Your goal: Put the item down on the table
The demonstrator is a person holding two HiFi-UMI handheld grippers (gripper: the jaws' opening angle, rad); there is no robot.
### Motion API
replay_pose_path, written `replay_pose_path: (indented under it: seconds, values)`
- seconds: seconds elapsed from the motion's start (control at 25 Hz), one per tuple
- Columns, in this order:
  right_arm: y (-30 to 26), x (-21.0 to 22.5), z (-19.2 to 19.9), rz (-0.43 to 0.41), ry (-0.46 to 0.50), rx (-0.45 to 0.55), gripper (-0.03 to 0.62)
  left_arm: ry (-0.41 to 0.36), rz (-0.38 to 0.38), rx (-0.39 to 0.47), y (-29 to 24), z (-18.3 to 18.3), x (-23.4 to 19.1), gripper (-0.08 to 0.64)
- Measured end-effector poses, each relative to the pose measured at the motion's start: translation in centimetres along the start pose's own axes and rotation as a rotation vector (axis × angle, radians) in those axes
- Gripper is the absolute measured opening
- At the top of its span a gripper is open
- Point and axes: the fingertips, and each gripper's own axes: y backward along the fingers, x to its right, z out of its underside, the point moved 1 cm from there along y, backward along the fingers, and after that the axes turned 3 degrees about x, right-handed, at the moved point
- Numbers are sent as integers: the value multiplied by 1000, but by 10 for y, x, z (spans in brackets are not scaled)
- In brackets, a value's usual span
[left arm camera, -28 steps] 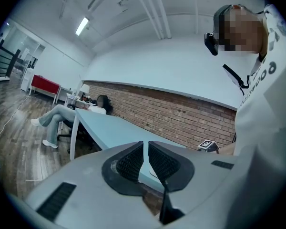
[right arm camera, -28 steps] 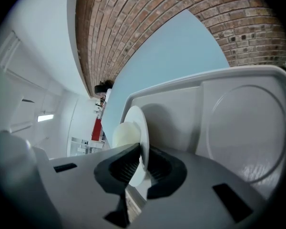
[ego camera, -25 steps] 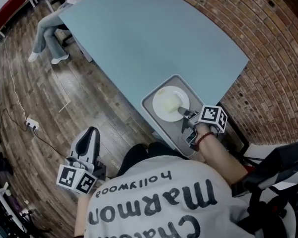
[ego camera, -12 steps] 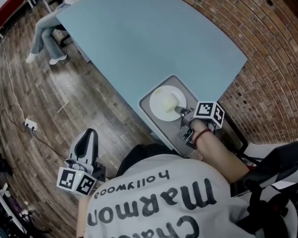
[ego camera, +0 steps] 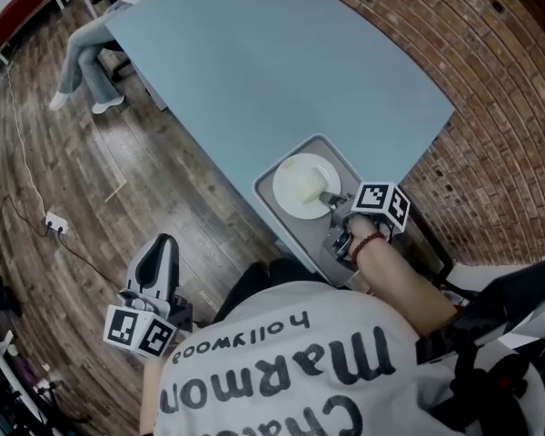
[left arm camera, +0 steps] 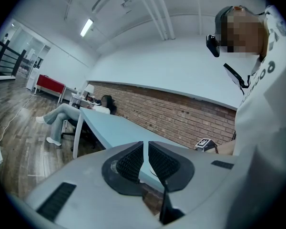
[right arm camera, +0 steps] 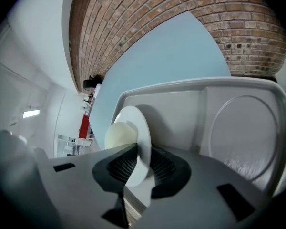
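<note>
Grey and empty, the left gripper (left arm camera: 145, 161) is hanging closed, while the right gripper (right arm camera: 138, 159) has just been opening its jaws off the white plate's (ego camera: 302, 184) rim, as only its own view is showing; the head view is showing the plate resting in the tray (ego camera: 271, 200) on the desk (ego camera: 282, 71), seemingly delivered.

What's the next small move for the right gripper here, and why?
Probably finish opening, then draw the right gripper straight back off the rim. The plate already lies in the tray on the table. Its rim sits between the fingers, which have just been opening, so little seems left but to clear it without dragging it.
</note>
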Motion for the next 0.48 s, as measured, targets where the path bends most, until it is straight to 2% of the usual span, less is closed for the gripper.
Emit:
replay_pose_path:
  seconds: [0.36,0.48]
  values:
    - [3,1,-4,43,107,53,74,6,-25,4,12,4,-2,36]
    - [5,-1,-6,77,194,81,84,5,-27,2,14,4,-2,37]
